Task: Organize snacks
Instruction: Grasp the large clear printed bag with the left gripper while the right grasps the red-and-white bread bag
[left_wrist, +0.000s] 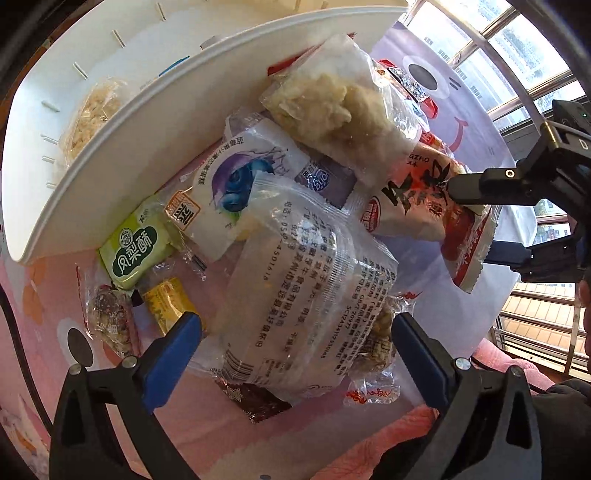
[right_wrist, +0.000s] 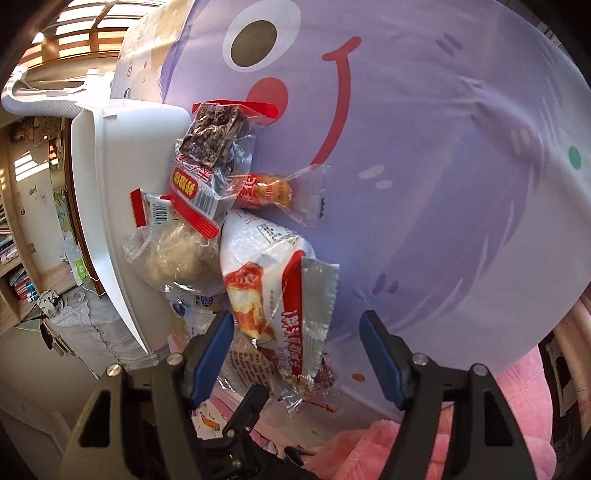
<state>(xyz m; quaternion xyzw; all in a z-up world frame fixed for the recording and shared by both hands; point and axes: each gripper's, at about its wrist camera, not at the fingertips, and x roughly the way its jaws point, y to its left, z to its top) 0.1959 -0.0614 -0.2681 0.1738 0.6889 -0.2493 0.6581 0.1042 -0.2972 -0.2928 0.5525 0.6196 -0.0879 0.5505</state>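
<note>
A heap of snack packets lies on a purple smiley cloth (right_wrist: 424, 184) beside a white slotted bin (left_wrist: 110, 122). My left gripper (left_wrist: 297, 350) points down, open wide, its blue pads (left_wrist: 181, 339) on either side of a clear packet with black print (left_wrist: 306, 295), not pressing it. My right gripper (right_wrist: 297, 350) is open too, and the lower end of a red-and-white packet (right_wrist: 273, 295) lies between its pads without touching them. In the left wrist view the right gripper (left_wrist: 469, 221) straddles that same red-and-white packet (left_wrist: 417, 206).
A blueberry packet (left_wrist: 236, 184), a green packet (left_wrist: 136, 247), a yellow one (left_wrist: 166, 302) and a bag of pale puffs (left_wrist: 340, 107) crowd the heap. One pale snack (left_wrist: 92, 118) lies in the bin. A dark bar (right_wrist: 214, 136) leans on the bin (right_wrist: 122, 177). Pink blanket (right_wrist: 369, 443) borders the cloth.
</note>
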